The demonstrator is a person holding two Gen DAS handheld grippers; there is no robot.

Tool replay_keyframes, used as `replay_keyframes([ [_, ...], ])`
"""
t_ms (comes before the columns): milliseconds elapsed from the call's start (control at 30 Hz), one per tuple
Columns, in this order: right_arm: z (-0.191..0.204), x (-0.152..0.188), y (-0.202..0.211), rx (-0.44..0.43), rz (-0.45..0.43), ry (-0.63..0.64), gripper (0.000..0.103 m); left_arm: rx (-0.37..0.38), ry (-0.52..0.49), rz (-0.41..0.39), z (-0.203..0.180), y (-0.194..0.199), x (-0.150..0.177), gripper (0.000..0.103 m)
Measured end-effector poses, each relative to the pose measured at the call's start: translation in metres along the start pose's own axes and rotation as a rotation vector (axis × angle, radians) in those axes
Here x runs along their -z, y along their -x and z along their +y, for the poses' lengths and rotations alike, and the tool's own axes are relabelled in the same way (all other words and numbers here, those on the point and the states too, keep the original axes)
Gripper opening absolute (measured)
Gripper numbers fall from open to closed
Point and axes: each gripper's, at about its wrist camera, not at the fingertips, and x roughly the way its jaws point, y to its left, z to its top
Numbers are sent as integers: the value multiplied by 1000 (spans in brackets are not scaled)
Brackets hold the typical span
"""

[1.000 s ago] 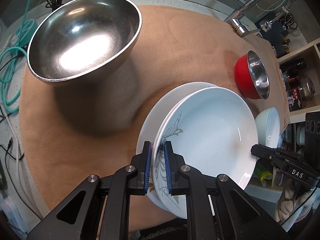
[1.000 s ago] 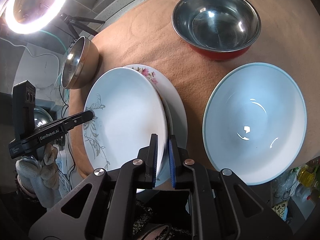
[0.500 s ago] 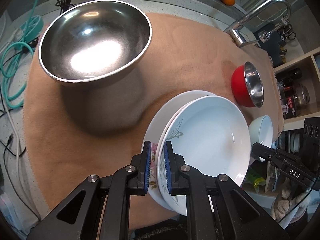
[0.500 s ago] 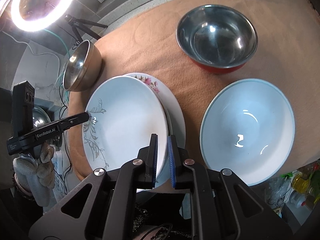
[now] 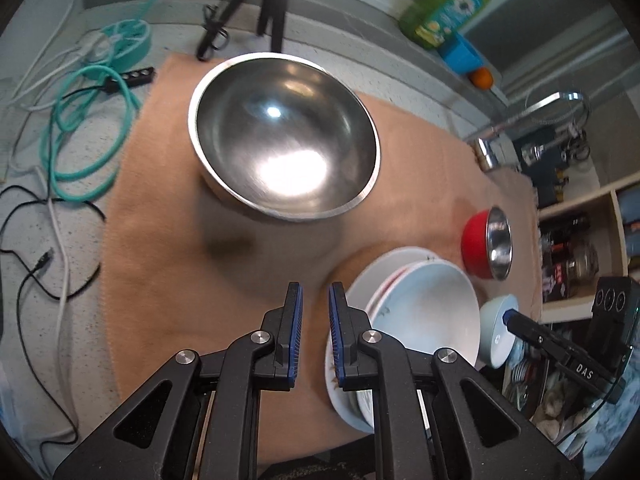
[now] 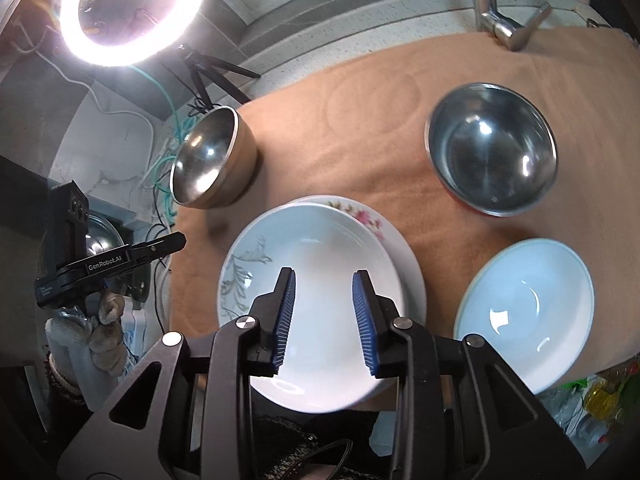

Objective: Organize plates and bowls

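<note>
Left gripper [image 5: 314, 334]: fingers close together with a narrow gap, nothing between them, over bare cloth [image 5: 168, 280] just left of the plates.
Right gripper [image 6: 324, 322]: fingers apart, having just been opening; nothing clamped, held above the top plate.
Plates: leaf-pattern plate [image 6: 308, 304] stacked on a flowered plate [image 6: 372, 220], at the cloth's near edge.
Steel bowl [image 5: 284, 140]: near the cloth's far left corner.
Red bowl [image 6: 492, 148]: toward the far right, near the tap [image 6: 504, 24].
Blue bowl [image 6: 524, 312]: near right edge, beside the plates.
</note>
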Motion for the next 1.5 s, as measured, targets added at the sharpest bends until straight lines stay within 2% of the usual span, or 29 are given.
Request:
replay_keyframes([
  [67, 10, -7, -3, -18, -2, 14, 36, 5, 28, -25, 8, 5, -7, 12],
  [267, 38, -28, -18, -63, 12, 43, 36, 4, 106, -94, 29, 15, -31, 13],
  [300, 42, -31, -22, -70, 18, 42, 36, 3, 118, -105, 33, 16, -36, 19],
  [567, 66, -61, -58, -79, 28, 49, 36, -58, 135, -144, 50, 14, -59, 22],
  [900, 80, -95, -103, -79, 43, 20, 36, -80, 131, -119, 56, 2, -72, 22],
  [1267, 83, -103, -137, -58, 87, 25, 36, -83, 135, -80, 58, -15, -76, 22],
  [1400, 87, -103, -145, -56, 101, 40, 24, -89, 139, -64, 61, -21, -76, 21],
  [1500, 90, -102, -149, -60, 108, 54, 16, -96, 132, -62, 59, -23, -74, 14],
])
